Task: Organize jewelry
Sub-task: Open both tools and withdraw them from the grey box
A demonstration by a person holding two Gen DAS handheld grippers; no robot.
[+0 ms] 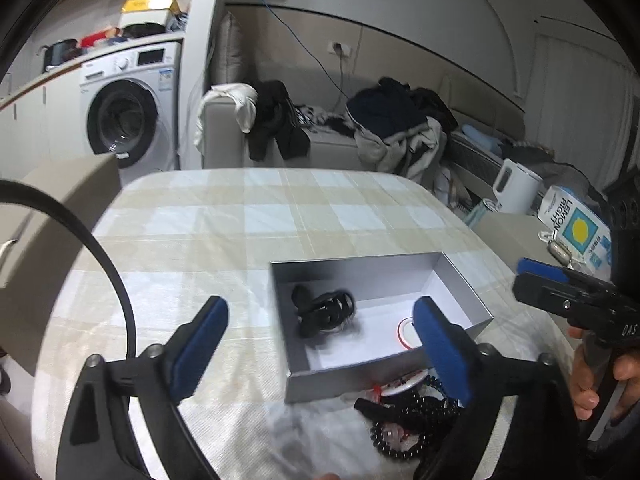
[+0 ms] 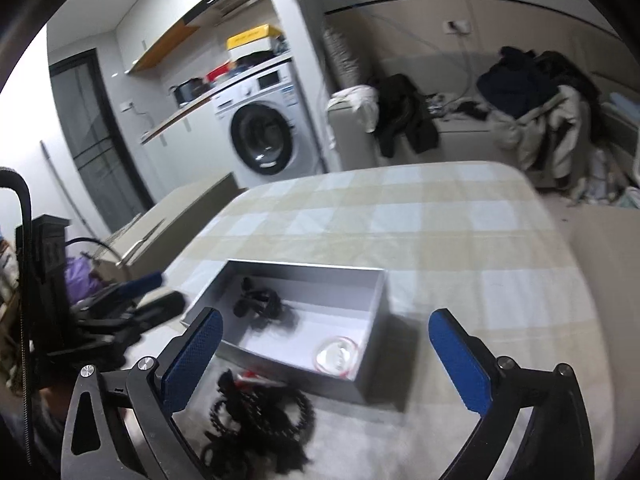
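Observation:
A grey open box [image 1: 384,382] [image 2: 362,390] sits on the checked tablecloth. Inside it lie a black tangle of jewelry [image 1: 324,314] [image 2: 262,306] and a clear bangle with a red rim [image 1: 406,330] [image 2: 336,356]. In front of the box lies a pile of black bead strings with a red and white piece [image 1: 408,412] [image 2: 260,412]. My left gripper [image 1: 320,350] is open and empty, above the box's near side. My right gripper [image 2: 326,354] is open and empty, above the box's near edge; it also shows at the right of the left wrist view [image 1: 560,280].
The table [image 1: 240,216] [image 2: 440,220] carries a beige and white checked cloth. Behind it stand a sofa with heaped clothes [image 1: 396,120] [image 2: 532,100] and a washing machine [image 1: 128,116] [image 2: 260,136]. A white kettle [image 1: 516,186] and a lemon carton [image 1: 572,226] stand at the right.

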